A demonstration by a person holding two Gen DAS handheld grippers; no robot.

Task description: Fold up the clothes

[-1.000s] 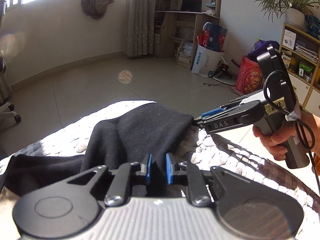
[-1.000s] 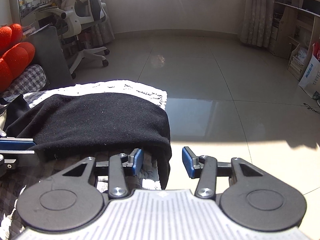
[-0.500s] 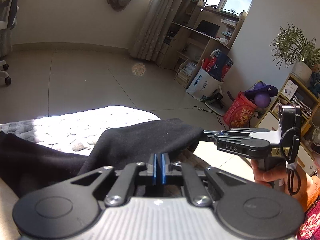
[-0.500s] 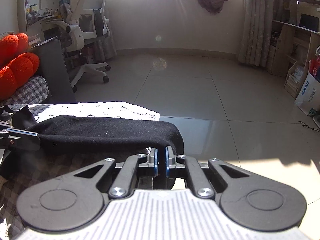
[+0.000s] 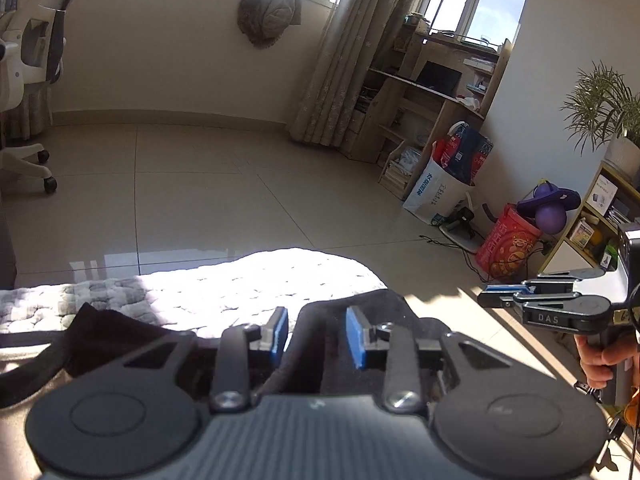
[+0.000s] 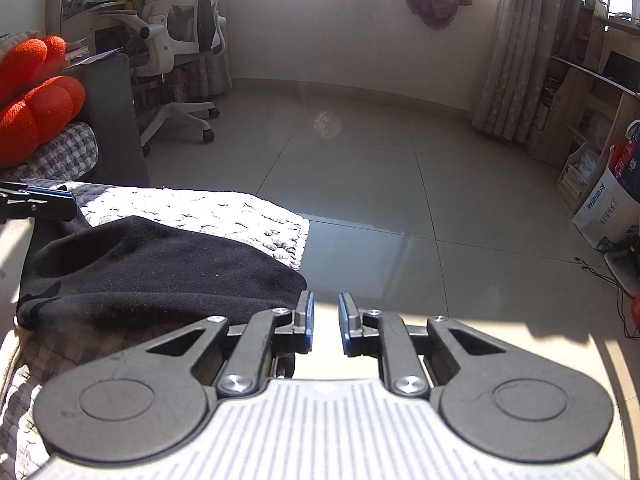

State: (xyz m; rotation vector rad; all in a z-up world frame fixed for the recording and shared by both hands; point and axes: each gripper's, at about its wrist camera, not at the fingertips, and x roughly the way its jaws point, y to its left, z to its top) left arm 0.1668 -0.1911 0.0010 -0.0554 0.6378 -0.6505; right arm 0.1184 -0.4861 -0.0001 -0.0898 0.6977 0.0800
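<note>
A black garment point(image 6: 152, 272) lies folded over on a pale quilted mat point(image 6: 208, 212). In the left wrist view the garment point(image 5: 352, 320) bunches between and below the blue pads. My left gripper point(image 5: 316, 336) is open, with cloth lying loose between its fingers. My right gripper point(image 6: 324, 320) is open and empty, just right of the garment's folded edge. It also shows from the side at the right of the left wrist view point(image 5: 500, 294), off the mat. The left gripper's tip shows at the far left of the right wrist view point(image 6: 44, 200).
Tiled floor point(image 6: 380, 168) lies beyond the mat's edge. A white office chair point(image 6: 180, 64) and orange cushions point(image 6: 36, 96) stand at the left. Shelves point(image 5: 420, 92), bags point(image 5: 444, 184) and a red bucket point(image 5: 508, 244) stand at the right.
Both grippers were shut on the raised fold of the garment half a second ago and have now opened. The fold has dropped onto the mat, and the right gripper has drawn away from it.
</note>
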